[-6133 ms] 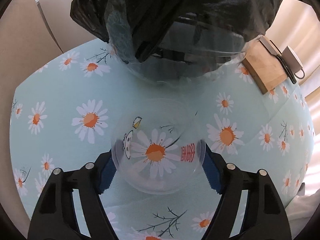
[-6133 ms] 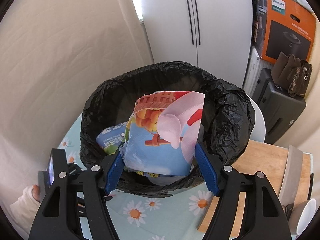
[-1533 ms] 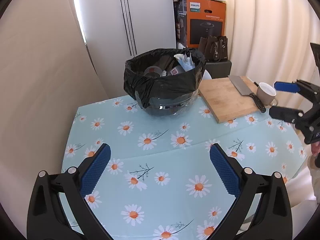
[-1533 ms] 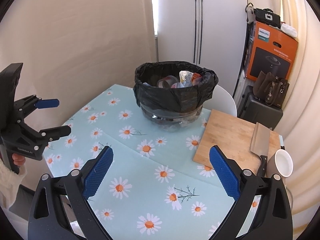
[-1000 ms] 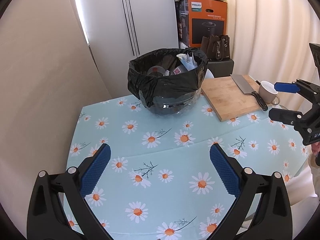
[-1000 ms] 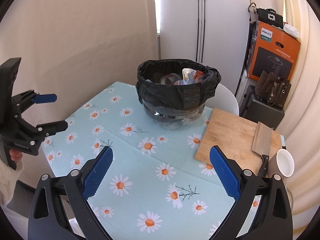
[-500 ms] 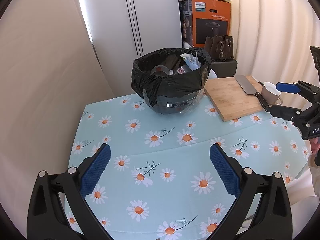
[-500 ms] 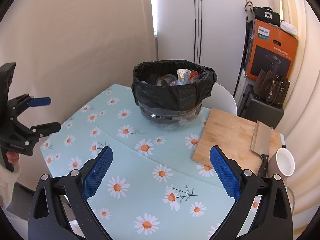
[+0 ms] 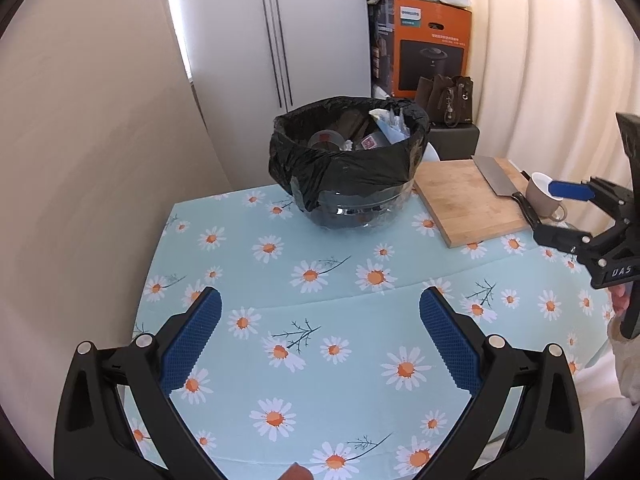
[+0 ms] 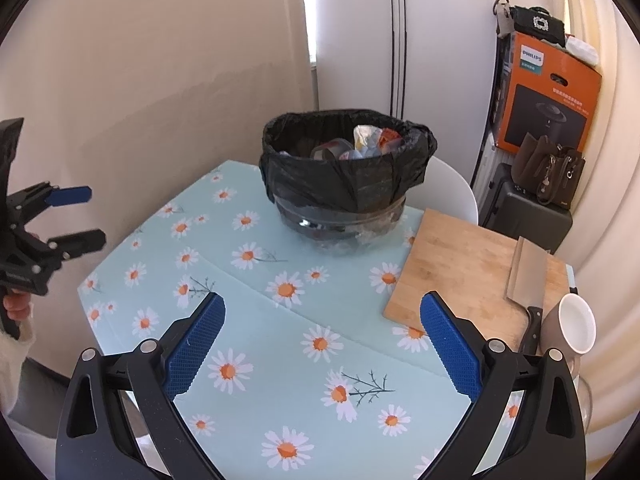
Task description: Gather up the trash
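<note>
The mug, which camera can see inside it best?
The right wrist view. There the mug is close, tipped toward the camera, so its white inside shows fully. In the left wrist view the mug is farther off, and the right hand-held gripper covers part of its rim.

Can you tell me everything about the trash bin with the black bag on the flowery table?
The trash bin is a round, clear plastic tub lined with a crinkly black bag folded down over its rim. It stands upright on the daisy tablecloth, near the far edge, just left of the wooden cutting board. Inside sit clear plastic cups and colourful wrappers. Nothing is touching it.
</note>
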A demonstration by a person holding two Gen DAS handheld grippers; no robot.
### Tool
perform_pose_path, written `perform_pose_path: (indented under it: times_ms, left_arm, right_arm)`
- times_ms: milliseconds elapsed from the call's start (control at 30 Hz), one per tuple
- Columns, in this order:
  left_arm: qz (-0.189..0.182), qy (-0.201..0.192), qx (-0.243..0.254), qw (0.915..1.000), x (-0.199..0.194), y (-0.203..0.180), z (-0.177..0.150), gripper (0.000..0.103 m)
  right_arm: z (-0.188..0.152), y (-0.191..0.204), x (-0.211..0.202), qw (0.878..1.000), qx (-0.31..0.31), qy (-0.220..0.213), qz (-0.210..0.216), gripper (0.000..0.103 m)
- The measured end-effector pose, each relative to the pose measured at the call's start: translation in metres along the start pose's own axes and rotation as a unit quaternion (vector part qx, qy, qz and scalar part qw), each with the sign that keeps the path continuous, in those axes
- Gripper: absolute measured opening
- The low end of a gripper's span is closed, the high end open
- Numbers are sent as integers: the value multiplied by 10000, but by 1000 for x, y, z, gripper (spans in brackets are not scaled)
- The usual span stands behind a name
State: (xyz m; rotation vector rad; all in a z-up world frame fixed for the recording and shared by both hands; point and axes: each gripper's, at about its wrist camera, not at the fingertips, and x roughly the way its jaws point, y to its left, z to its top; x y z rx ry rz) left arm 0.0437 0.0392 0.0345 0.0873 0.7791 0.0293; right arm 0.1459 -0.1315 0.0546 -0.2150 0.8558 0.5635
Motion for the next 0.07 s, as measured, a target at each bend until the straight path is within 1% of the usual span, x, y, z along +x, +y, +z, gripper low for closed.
perform_pose_path:
  times_ms: [67]
  left_arm:
    - [-34,22,-70,10000,2,4,-3,97]
  right_arm:
    - [-4,-2,10,10000,-20,94,20,95]
